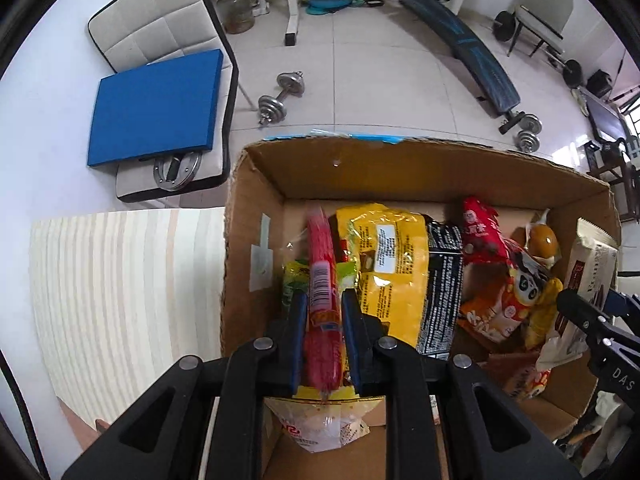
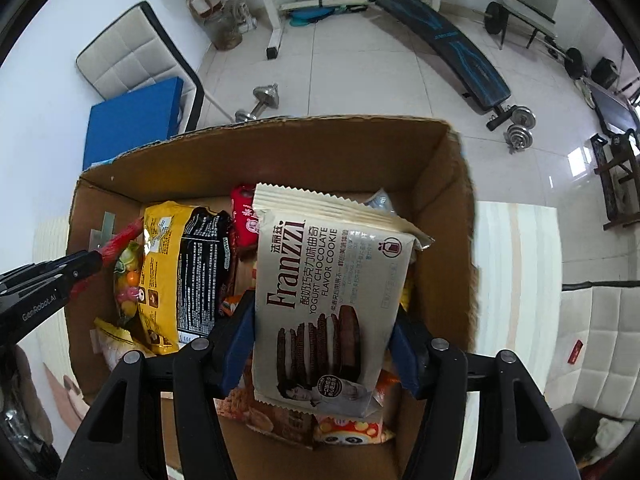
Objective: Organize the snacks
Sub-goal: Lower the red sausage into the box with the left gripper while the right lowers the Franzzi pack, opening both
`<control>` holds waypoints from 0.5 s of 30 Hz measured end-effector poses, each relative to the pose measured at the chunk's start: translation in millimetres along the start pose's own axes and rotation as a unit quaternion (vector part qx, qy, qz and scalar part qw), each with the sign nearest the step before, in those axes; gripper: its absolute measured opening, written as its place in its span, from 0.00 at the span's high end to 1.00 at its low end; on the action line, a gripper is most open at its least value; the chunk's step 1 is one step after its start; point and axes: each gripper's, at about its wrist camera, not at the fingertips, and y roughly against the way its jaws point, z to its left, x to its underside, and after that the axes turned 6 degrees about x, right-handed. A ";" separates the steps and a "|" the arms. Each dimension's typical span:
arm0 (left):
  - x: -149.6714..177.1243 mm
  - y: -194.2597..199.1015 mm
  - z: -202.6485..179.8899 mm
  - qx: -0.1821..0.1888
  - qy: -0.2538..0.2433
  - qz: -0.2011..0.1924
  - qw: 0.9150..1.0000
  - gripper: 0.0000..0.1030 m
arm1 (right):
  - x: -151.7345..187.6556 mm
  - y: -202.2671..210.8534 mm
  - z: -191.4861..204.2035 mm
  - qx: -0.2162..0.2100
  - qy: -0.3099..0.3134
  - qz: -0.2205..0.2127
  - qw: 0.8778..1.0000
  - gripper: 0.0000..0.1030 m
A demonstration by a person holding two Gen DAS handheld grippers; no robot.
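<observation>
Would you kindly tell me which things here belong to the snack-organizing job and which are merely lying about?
Part of the job:
- brown cardboard box
- long red sausage stick, in the left gripper
- beige Franzzi cookie packet, in the right gripper
- yellow foil snack bag

Lying about:
- chrome dumbbell
- blue foam pad
- black sit-up bench

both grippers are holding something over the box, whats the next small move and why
Probably lower the right gripper a little and release. It is shut on the cream Franzzi cookie packet, held above the brown cardboard box, with snacks below. The left gripper clamps a red sausage stick clear to the side.
</observation>
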 end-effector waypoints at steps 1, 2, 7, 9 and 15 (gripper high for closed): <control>-0.5 0.1 0.3 0.000 0.003 0.003 1.000 0.84 | -2.3 -5.0 0.2 0.003 -0.001 0.015 1.000 0.34; -0.5 0.7 0.2 0.003 0.007 0.007 1.000 0.84 | -3.2 -8.2 -0.1 0.001 -0.004 0.026 1.000 0.30; 0.0 9.5 -1.3 0.019 0.015 0.004 1.000 0.76 | 0.7 -0.8 -1.8 -0.004 -0.002 0.017 1.000 0.11; 2.6 15.8 -2.0 0.026 0.017 -0.006 1.000 0.70 | 4.9 4.9 -4.8 -0.014 -0.007 0.014 1.000 0.11; 19.3 37.2 -11.5 0.042 0.010 -0.027 0.999 0.18 | 21.1 28.6 -9.5 -0.013 -0.008 -0.008 1.000 0.10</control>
